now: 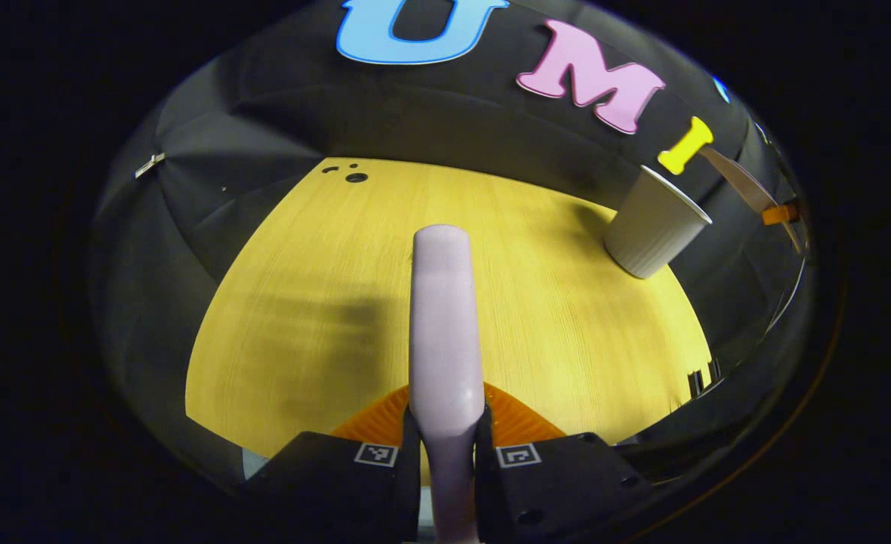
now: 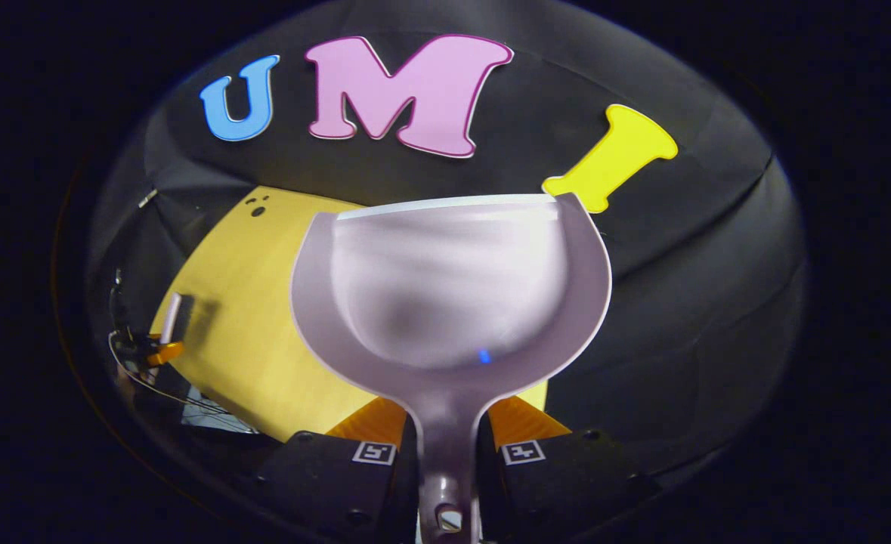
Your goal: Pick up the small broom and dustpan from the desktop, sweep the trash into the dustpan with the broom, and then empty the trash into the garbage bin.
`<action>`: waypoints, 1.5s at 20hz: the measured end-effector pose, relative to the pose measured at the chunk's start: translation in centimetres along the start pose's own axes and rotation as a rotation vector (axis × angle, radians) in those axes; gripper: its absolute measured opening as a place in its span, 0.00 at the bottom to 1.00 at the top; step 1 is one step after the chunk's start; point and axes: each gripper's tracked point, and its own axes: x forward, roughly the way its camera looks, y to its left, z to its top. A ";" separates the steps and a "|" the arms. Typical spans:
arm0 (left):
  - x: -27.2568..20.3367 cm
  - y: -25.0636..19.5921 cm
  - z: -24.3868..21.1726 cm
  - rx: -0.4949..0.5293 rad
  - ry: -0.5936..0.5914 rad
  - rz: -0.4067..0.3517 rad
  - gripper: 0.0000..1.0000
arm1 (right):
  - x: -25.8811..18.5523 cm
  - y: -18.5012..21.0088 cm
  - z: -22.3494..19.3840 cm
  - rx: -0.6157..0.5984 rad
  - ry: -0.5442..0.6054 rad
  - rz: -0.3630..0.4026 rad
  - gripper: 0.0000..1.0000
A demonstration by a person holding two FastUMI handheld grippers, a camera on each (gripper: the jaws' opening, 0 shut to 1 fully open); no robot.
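Broadly, the yellow wooden desktop (image 1: 324, 302) spreads across the middle of the left gripper view, from the lower left up to a few small dark holes (image 1: 355, 177) near its upper left edge. In the right gripper view the pale dustpan (image 2: 449, 295) takes the centre of the frame, its scoop facing the camera and its straight lip at the top; its handle runs down to the bottom centre, where the right gripper (image 2: 449, 453) has both fingers pinched on it. The left gripper (image 1: 447, 453) at the bottom centre of its own view likewise has its fingers pressed on the pale broom handle (image 1: 445, 325), which rises up the middle of the frame. A ribbed paper cup (image 1: 653, 223) stands on the desktop at the upper right of the left gripper view, near the cloth wall.
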 end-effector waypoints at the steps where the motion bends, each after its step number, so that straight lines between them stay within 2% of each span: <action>1: 0.2 -0.1 -0.4 0.007 0.004 -0.006 0.34 | -0.2 1.9 -0.7 0.022 -0.005 0.029 0.36; 2: 0.3 -0.1 -1.0 0.011 0.007 -0.009 0.33 | -0.1 4.1 -1.5 0.045 -0.009 0.063 0.39; 3: 0.3 -0.4 -1.2 0.014 0.005 -0.017 0.34 | 0.1 5.8 -2.3 0.068 -0.007 0.096 0.36; 7: 0.7 -1.4 -1.8 0.044 0.002 -0.039 0.33 | 2.0 11.3 -5.2 0.135 0.002 0.182 0.36; 13: 2.9 -2.5 -1.0 0.044 0.024 -0.051 0.33 | 6.2 17.2 -8.4 0.187 0.022 0.249 0.36; 16: 4.8 -2.3 -0.6 0.046 0.048 -0.032 0.33 | 9.5 19.8 -10.1 0.217 0.060 0.278 0.36; 20: 7.4 -1.8 -0.5 0.055 0.102 0.000 0.34 | 13.6 21.8 -13.0 0.268 0.118 0.277 0.36; 23: 9.4 -1.3 -1.0 0.078 0.162 0.041 0.31 | 16.9 22.9 -14.3 0.329 0.141 0.267 0.36; 30: 12.7 -1.3 -1.6 0.112 0.243 0.102 0.33 | 22.4 24.6 -17.7 0.349 0.181 0.167 0.36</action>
